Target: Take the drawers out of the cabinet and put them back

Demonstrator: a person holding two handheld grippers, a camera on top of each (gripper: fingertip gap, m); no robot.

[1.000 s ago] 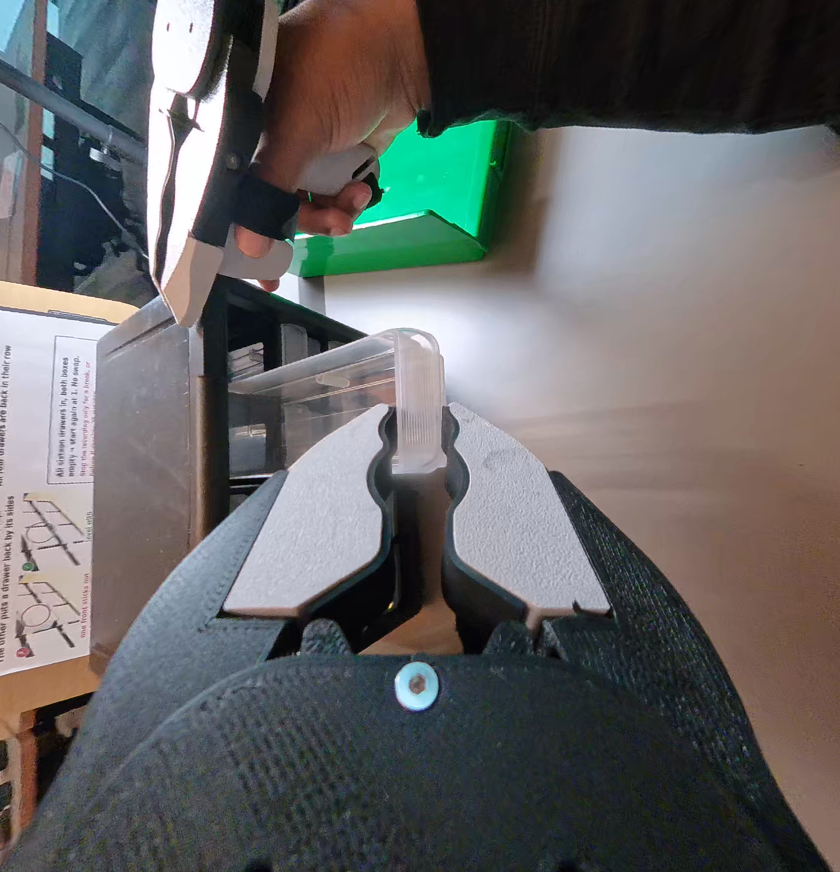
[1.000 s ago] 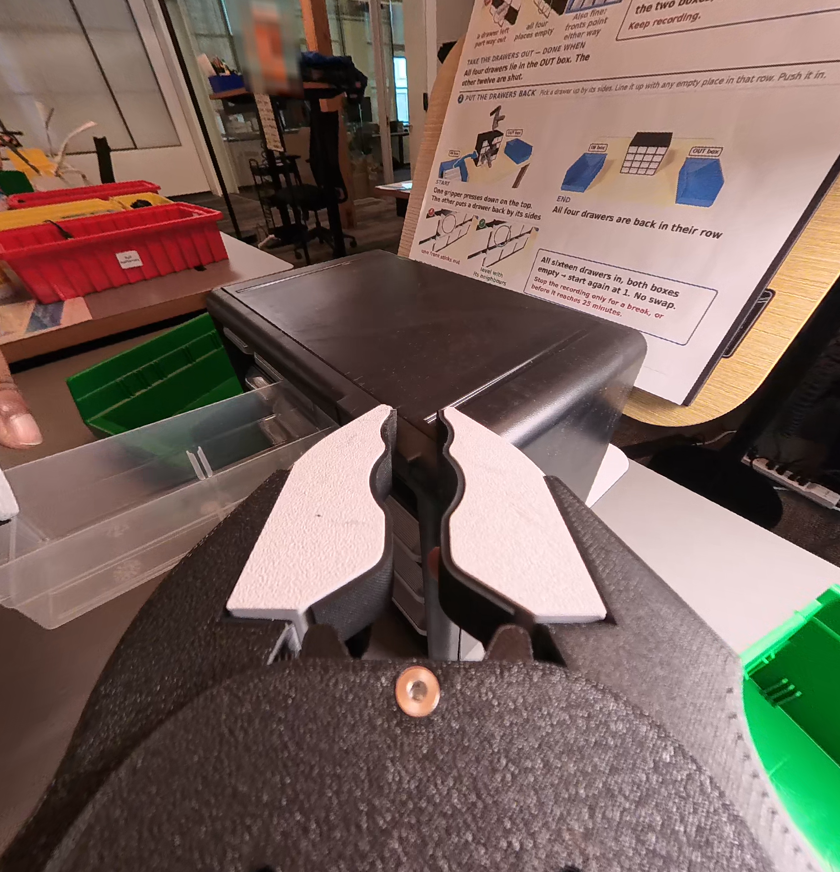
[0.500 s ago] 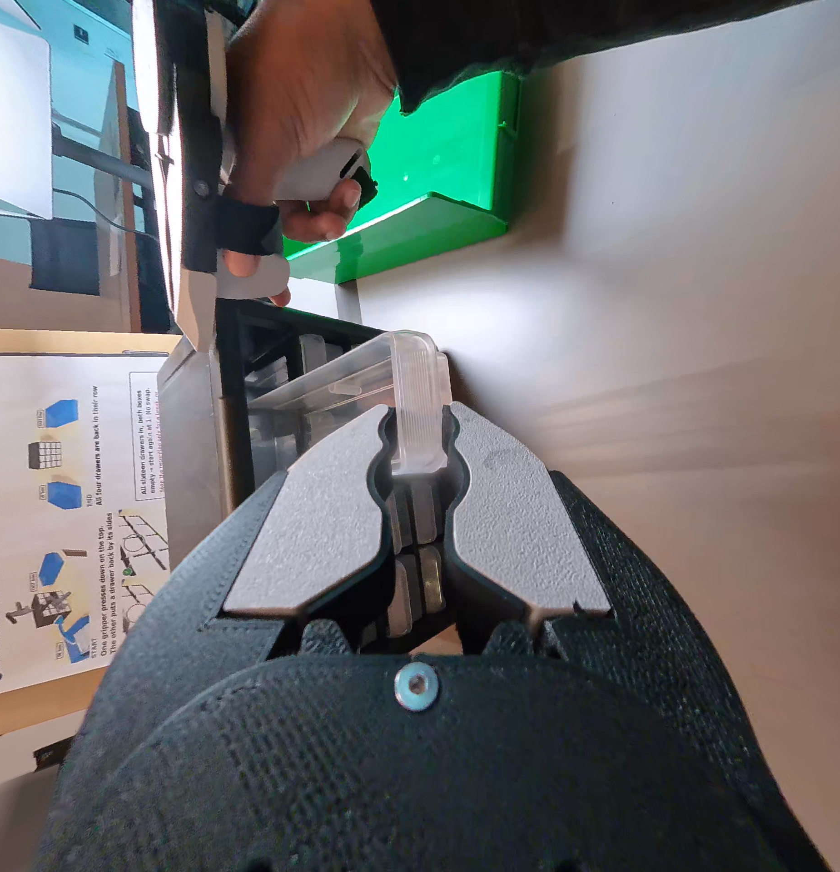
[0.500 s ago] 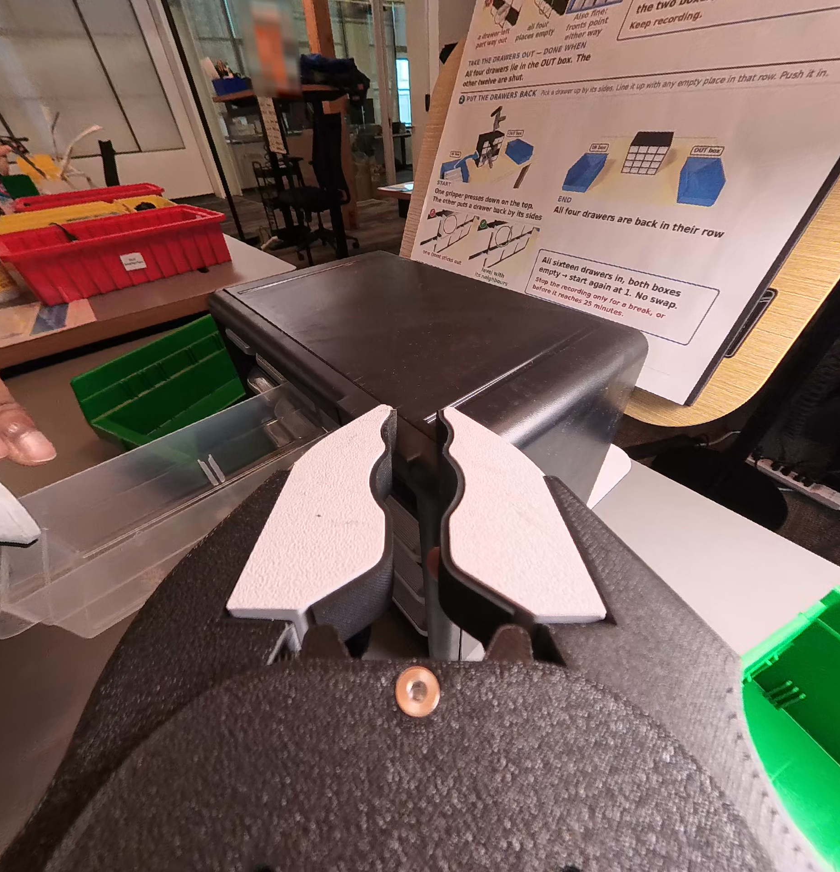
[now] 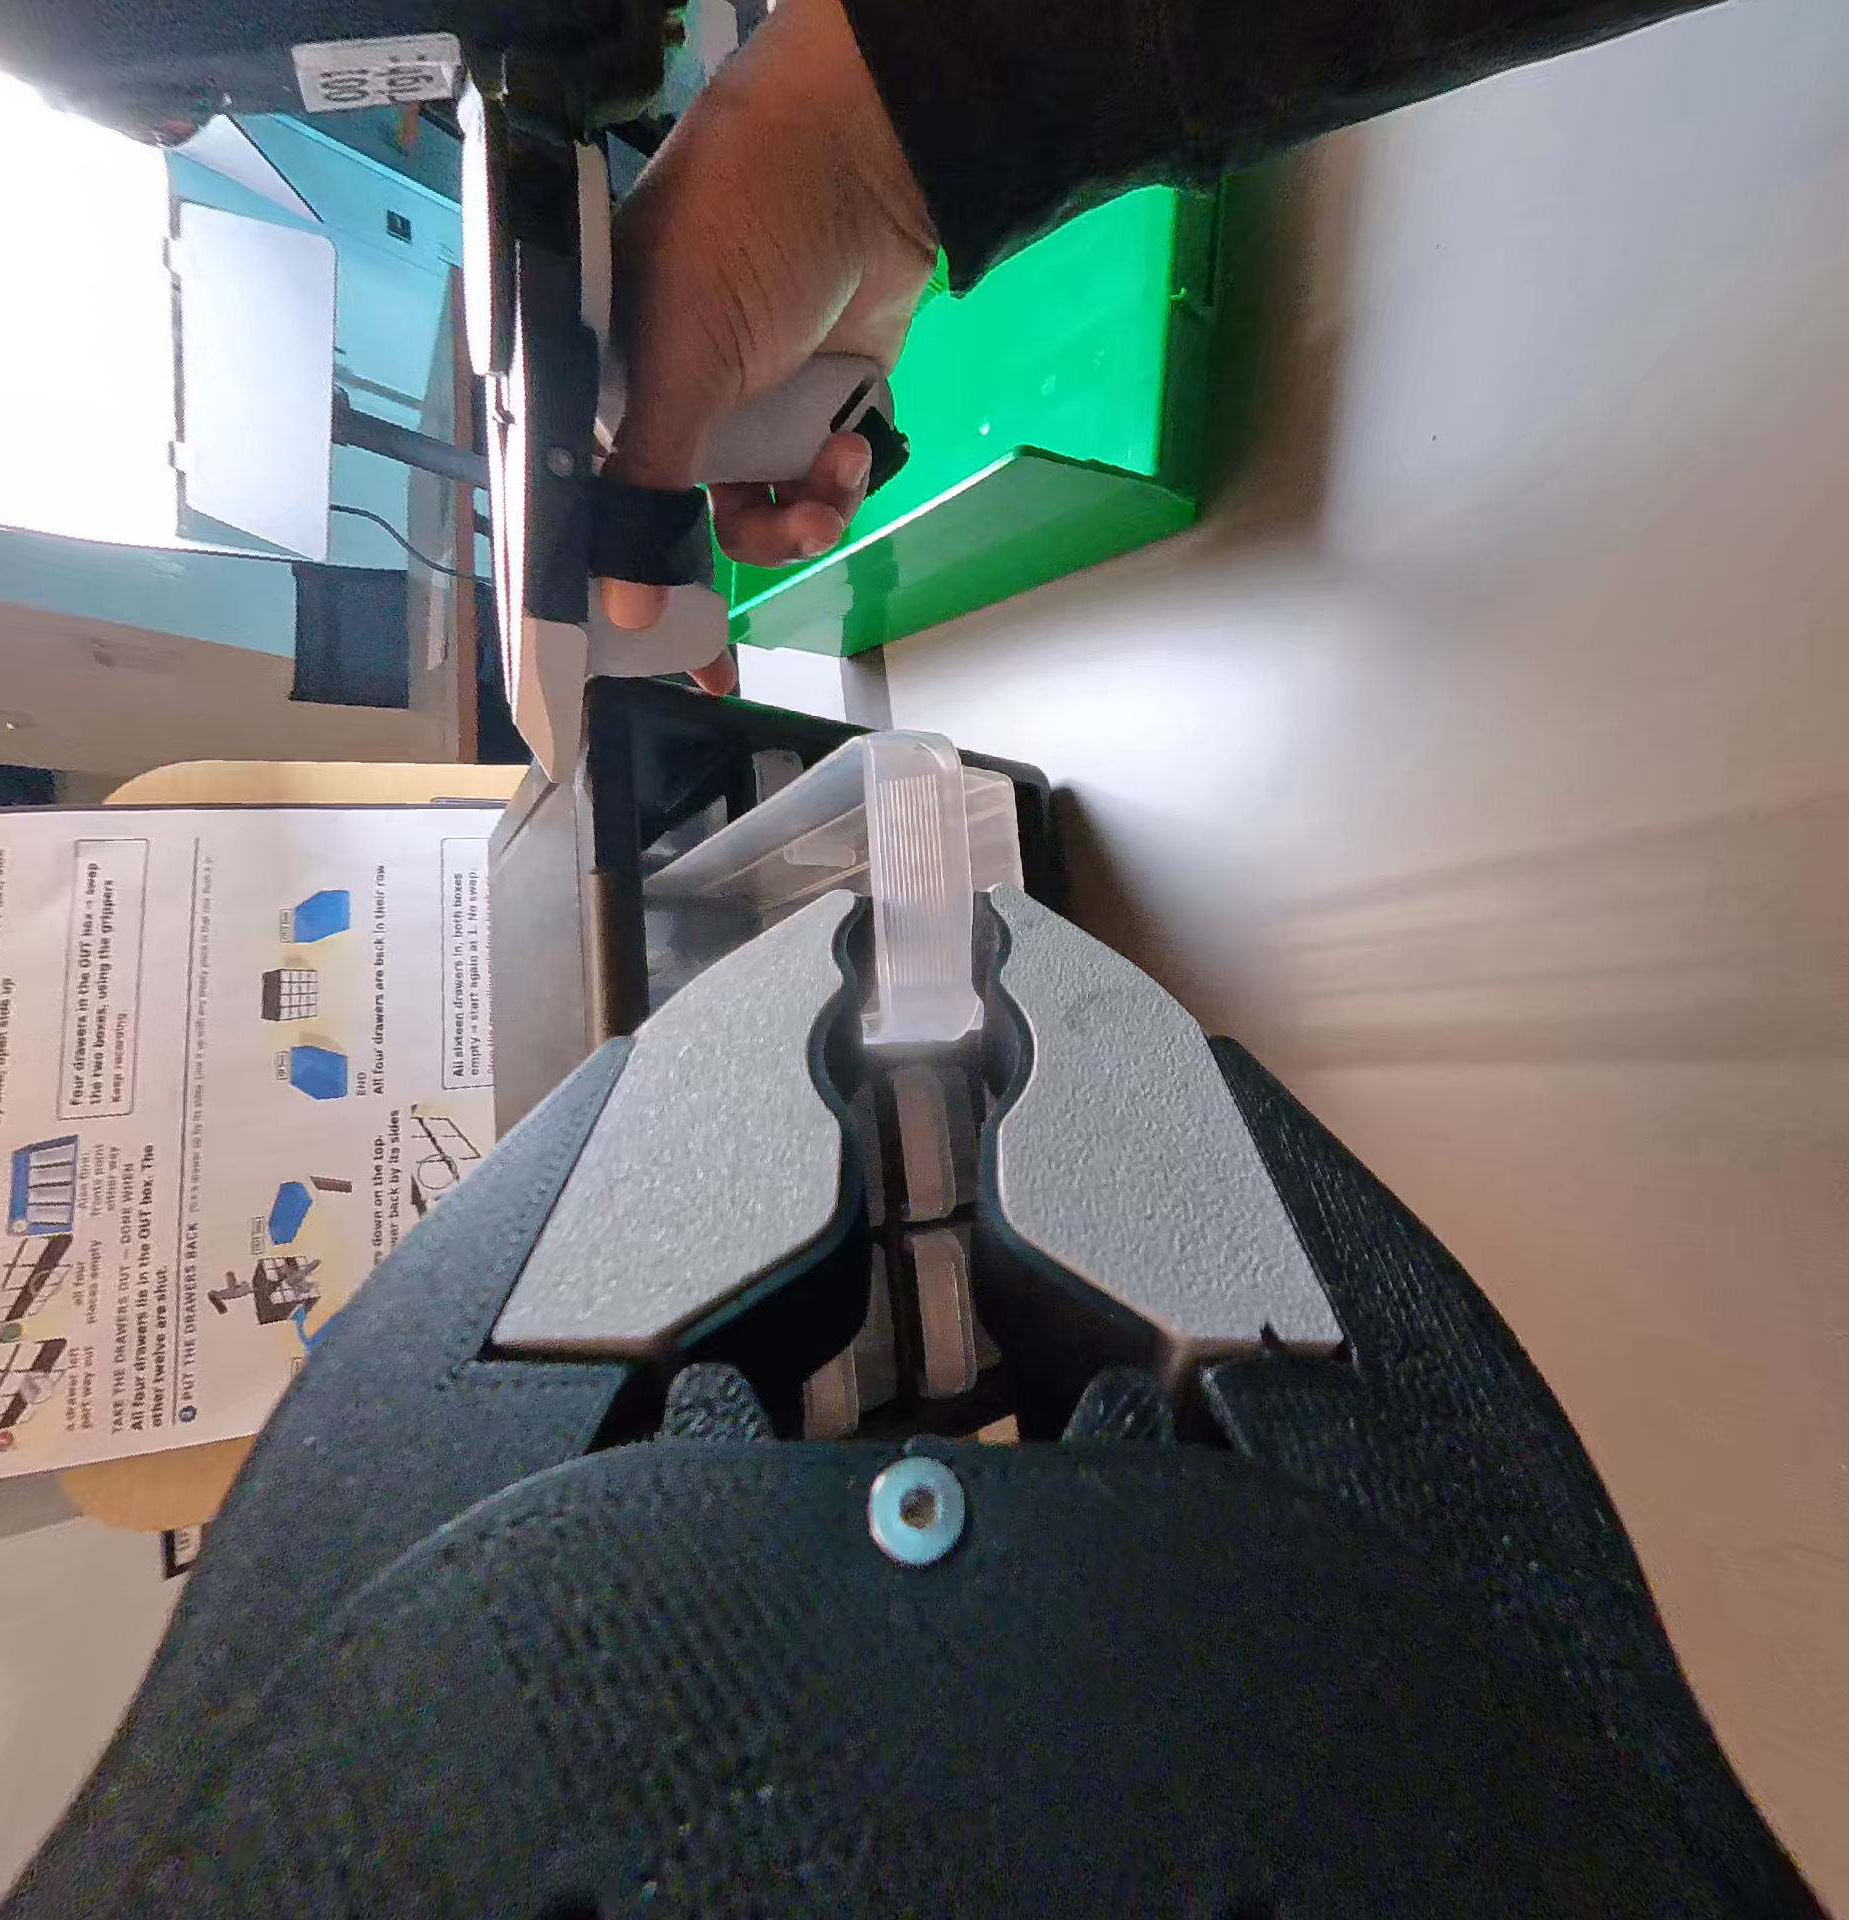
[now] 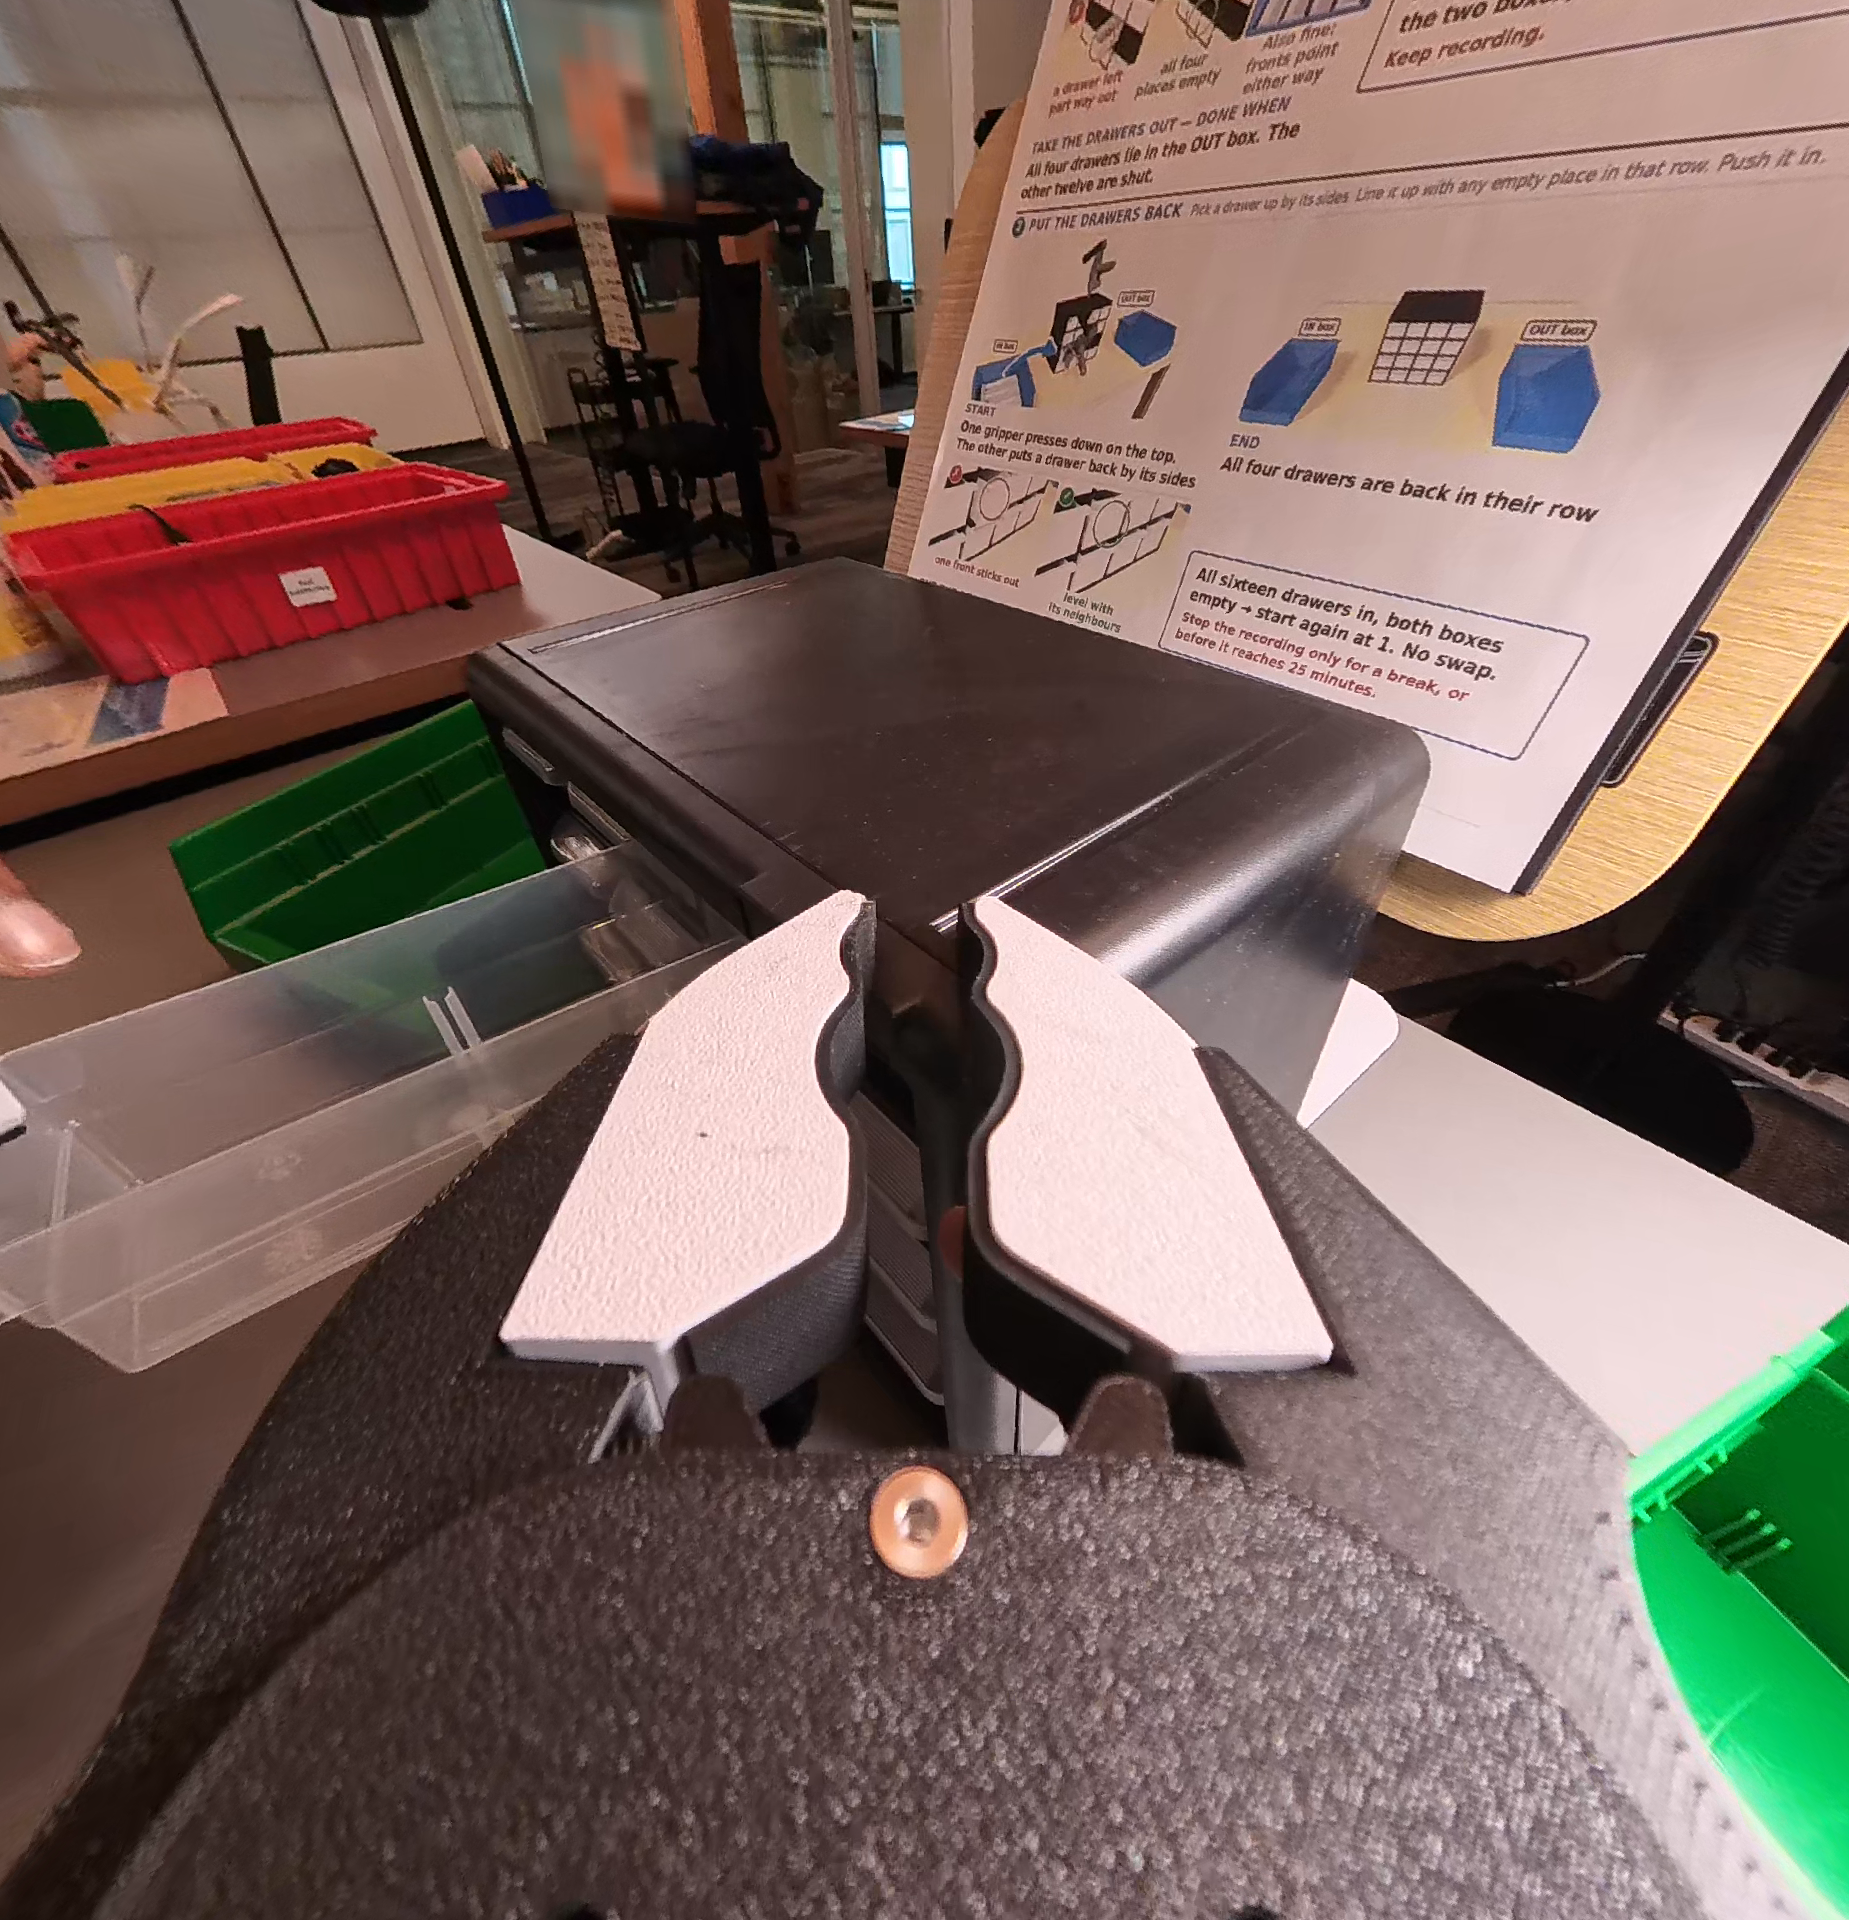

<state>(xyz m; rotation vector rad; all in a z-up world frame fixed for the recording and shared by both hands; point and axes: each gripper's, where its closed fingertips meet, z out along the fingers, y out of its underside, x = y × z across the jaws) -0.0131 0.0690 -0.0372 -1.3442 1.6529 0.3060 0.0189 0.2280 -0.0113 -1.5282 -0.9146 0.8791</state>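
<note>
A black drawer cabinet (image 6: 951,717) stands on the table. A clear plastic drawer (image 6: 276,1091) sticks far out of its front, its back end still in the cabinet. My left gripper (image 5: 920,914) is shut on the drawer's ribbed front handle (image 5: 915,862). My right gripper (image 6: 915,914) is shut and empty, with its fingertips on the cabinet's top at the front edge. It also shows in the left wrist view (image 5: 551,707), held in a hand on top of the cabinet (image 5: 546,935).
A green bin (image 6: 359,831) lies left of the cabinet and another green bin (image 6: 1772,1538) at the right (image 5: 1003,499). An instruction board (image 6: 1367,416) leans behind the cabinet. Red bins (image 6: 265,561) stand on a far table.
My left gripper has swung and shifted with the drawer handle still in it, so more of the board shows. The drawer stays part way out. The right gripper has barely moved.
</note>
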